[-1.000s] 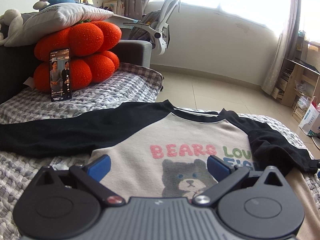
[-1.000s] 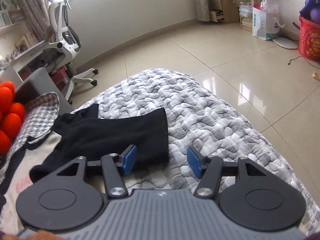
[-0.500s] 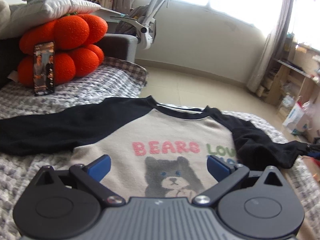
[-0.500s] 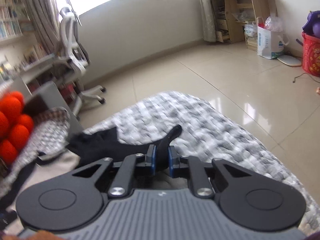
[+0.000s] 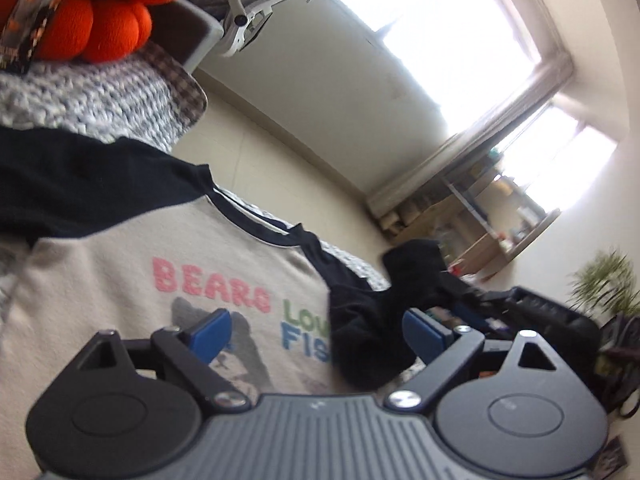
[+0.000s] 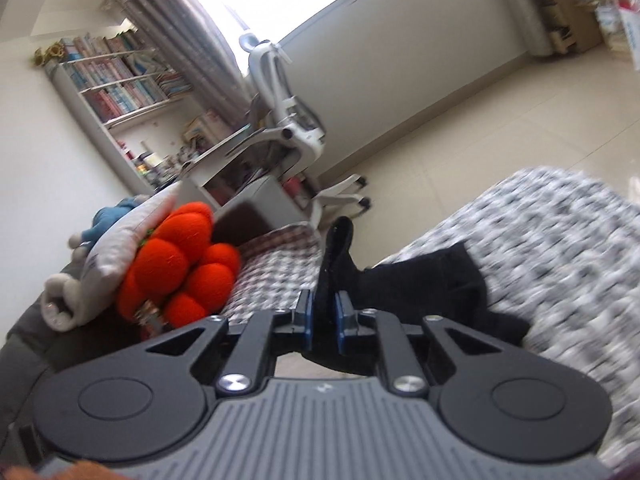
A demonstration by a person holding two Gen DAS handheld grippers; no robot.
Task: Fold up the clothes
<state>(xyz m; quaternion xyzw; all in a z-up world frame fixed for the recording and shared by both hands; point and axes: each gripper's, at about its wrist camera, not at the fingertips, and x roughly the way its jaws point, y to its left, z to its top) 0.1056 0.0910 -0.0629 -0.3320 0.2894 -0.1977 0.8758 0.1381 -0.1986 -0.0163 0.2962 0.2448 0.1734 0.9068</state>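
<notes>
A cream shirt (image 5: 120, 280) with black sleeves and a bear print lies face up on the grey quilted bed (image 6: 560, 232). My left gripper (image 5: 316, 334) hovers open just above the shirt's chest, nothing between its blue pads. My right gripper (image 6: 323, 314) is shut on the black right sleeve (image 6: 432, 280), whose cuff sticks up past the pads. In the left wrist view that sleeve (image 5: 384, 312) hangs bunched over the print's right side, with the right gripper (image 5: 532, 312) behind it. The other sleeve (image 5: 80, 184) lies stretched out to the left.
Orange plush cushions (image 6: 180, 256) with a phone (image 5: 36, 12) leaning on them and a white pillow (image 6: 128, 232) sit at the bed's head. A white office chair (image 6: 288, 128) and a bookshelf (image 6: 116, 80) stand beyond. Tiled floor lies past the bed's edge.
My right gripper shut on the right sleeve, lifted it and carried it leftward over the shirt. The left gripper tilted and shifted right, staying open.
</notes>
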